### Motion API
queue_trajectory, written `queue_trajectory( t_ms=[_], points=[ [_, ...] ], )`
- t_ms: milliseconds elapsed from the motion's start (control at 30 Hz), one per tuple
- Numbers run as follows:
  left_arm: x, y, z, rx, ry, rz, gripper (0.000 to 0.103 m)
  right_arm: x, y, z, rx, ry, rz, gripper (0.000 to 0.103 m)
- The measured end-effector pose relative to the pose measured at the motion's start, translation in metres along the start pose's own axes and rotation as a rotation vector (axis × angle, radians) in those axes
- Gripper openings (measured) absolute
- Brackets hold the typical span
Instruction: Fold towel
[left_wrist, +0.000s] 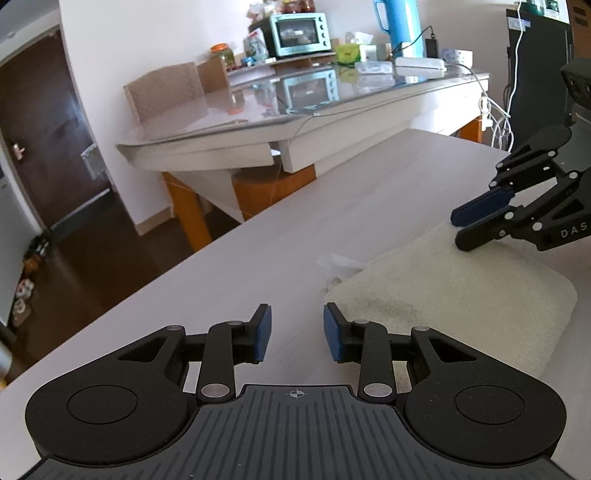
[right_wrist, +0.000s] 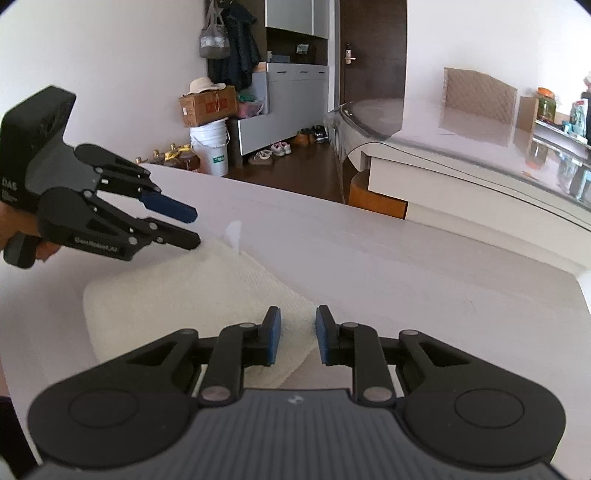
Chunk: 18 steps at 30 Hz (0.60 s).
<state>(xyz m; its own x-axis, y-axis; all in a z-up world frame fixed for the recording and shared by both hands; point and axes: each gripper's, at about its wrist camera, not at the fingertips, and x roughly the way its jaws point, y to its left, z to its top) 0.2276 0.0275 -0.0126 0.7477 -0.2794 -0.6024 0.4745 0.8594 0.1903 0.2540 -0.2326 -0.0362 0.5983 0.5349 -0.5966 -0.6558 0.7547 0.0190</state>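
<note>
Both tongs, left (left_wrist: 297, 334) and right (right_wrist: 298, 334), lettered "DAS", gape over the folded towel (left_wrist: 461, 295).

Both wrist views look low and close along their own fingers — sharing the towel (left_wrist: 461, 295) (right_wrist: 192, 291) from opposite sides.

Daylight, bright and diffuse; both views well exposed. The white table (left_wrist: 332, 206) is near washout in my right wrist view, grain barely readable. The glass-topped table (left_wrist: 332, 99) mirrors the oven and clutter, with glare along its near edge. Shadows are soft: a faint one under the towel (left_wrist: 461, 288). Strong fisheye bending at the edges; the door (left_wrist: 40, 122) curves. Dark vignette in the corners. Background slightly soft, my left gripper (left_wrist: 297, 332) sharp.
</note>
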Motion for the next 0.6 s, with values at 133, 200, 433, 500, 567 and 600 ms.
queue_trajectory(
  t_ms=[133, 200, 433, 500, 567, 600],
  points=[
    [-0.003, -0.001, 0.0, -0.006, -0.003, 0.017, 0.035, -0.023, 0.012, 0.0, -0.009, -0.032, 0.004, 0.023],
    [-0.016, -0.007, -0.002, -0.007, -0.018, 0.0, 0.04, -0.033, 0.021, -0.003, -0.013, -0.038, 0.022, 0.024],
    [-0.05, -0.052, -0.031, 0.047, 0.005, -0.066, 0.043, -0.052, 0.054, -0.031, -0.011, -0.015, 0.037, 0.023],
    [-0.047, -0.057, -0.04, 0.038, 0.023, -0.057, 0.043, -0.048, 0.06, -0.037, -0.019, 0.008, 0.034, 0.023],
    [-0.046, -0.057, -0.044, 0.001, 0.017, -0.054, 0.043, -0.046, 0.063, -0.04, -0.017, 0.01, 0.025, 0.024],
    [-0.046, -0.057, -0.045, -0.014, 0.016, -0.054, 0.043, -0.046, 0.063, -0.04, -0.012, 0.01, 0.022, 0.024]
  ],
)
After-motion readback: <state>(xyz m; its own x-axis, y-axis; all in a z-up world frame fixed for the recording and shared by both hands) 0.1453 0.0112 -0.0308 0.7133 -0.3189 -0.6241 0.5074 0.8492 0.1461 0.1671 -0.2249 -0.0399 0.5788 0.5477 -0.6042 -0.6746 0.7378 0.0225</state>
